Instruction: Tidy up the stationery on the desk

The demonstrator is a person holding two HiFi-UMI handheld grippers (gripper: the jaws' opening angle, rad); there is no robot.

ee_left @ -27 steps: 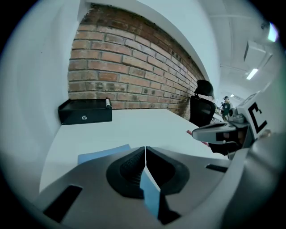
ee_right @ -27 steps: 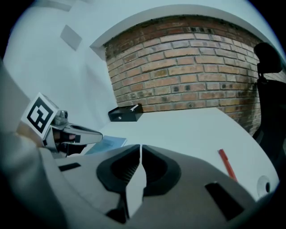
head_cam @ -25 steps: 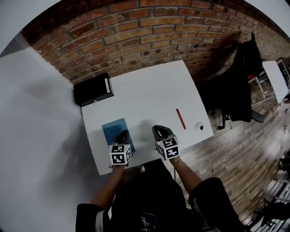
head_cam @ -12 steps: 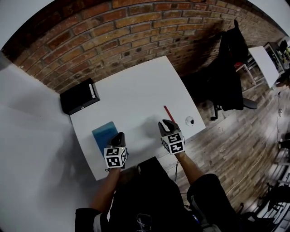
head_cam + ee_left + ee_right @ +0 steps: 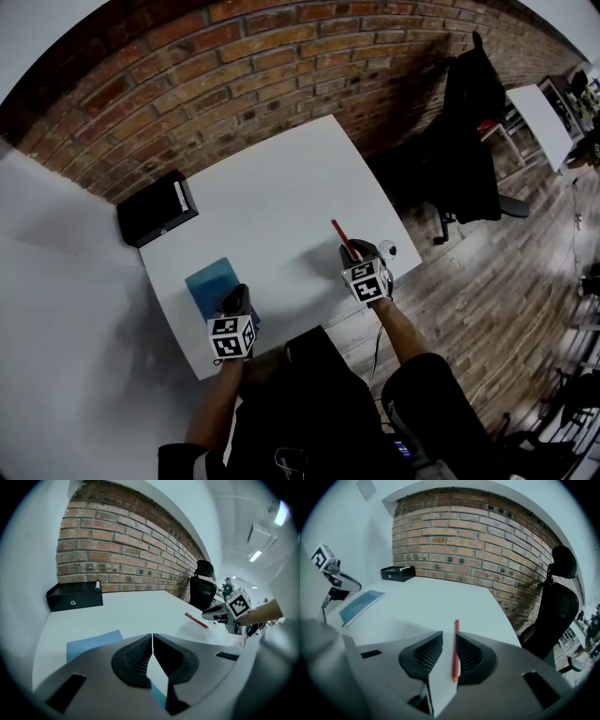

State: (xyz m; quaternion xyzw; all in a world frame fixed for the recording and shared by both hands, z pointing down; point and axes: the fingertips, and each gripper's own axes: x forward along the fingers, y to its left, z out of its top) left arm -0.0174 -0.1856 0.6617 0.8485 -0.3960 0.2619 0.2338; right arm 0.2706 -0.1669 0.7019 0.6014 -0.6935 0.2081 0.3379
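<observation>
Right gripper view: the right gripper (image 5: 449, 634), jaws just opening, straddles the red pen (image 5: 454, 651); left gripper (image 5: 152, 637) closed, empty.

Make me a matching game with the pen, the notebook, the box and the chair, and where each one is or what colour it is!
Things:
1 pen
2 notebook
3 box
4 chair

Matches:
a blue, lying flat
b on the wooden floor
c red
d black, on the desk's far corner

Pairs: 1-c, 2-a, 3-d, 4-b
</observation>
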